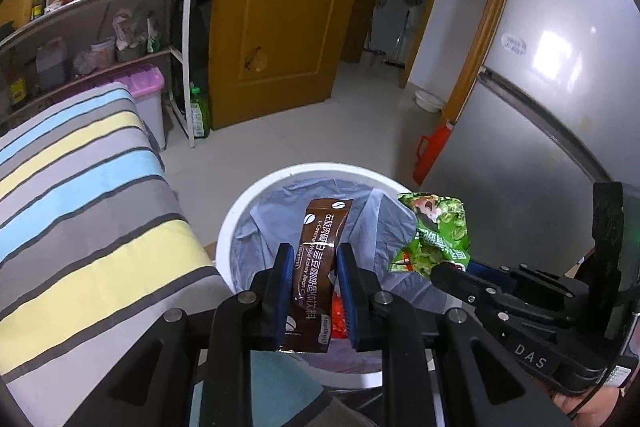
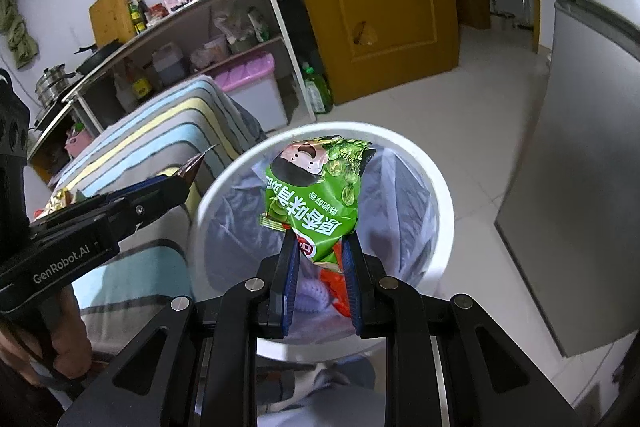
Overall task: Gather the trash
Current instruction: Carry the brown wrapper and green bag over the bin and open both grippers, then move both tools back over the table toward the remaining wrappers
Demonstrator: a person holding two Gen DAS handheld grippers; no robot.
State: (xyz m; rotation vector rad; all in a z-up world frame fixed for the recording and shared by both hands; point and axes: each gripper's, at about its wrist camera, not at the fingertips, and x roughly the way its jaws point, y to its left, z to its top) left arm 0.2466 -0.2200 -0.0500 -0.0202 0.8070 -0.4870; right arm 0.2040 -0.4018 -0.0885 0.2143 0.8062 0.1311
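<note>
Both pieces of trash are carried to the bin and hang over its mouth, so the step in hand looks like the drop itself: the left gripper [image 1: 311,259] has its fingers clenched on a brown coffee sachet [image 1: 318,243], and the right gripper [image 2: 320,247] has its fingers clenched on the lower end of a green snack bag [image 2: 316,195], both above the white trash bin [image 2: 440,187] lined with a pale plastic bag, beside the striped bed [image 1: 80,207]. Something orange-red already lies in the liner. The next move likely calls for letting the fingers part while each wrapper sits well inside the rim, so neither falls on the floor. The sachet reads "L-Carnitine White Kidney Bean" among Chinese characters; the green bag carries Chinese lettering and a cartoon face; the gripper bodies read "GenRobot.AI" and "DAS"
</note>
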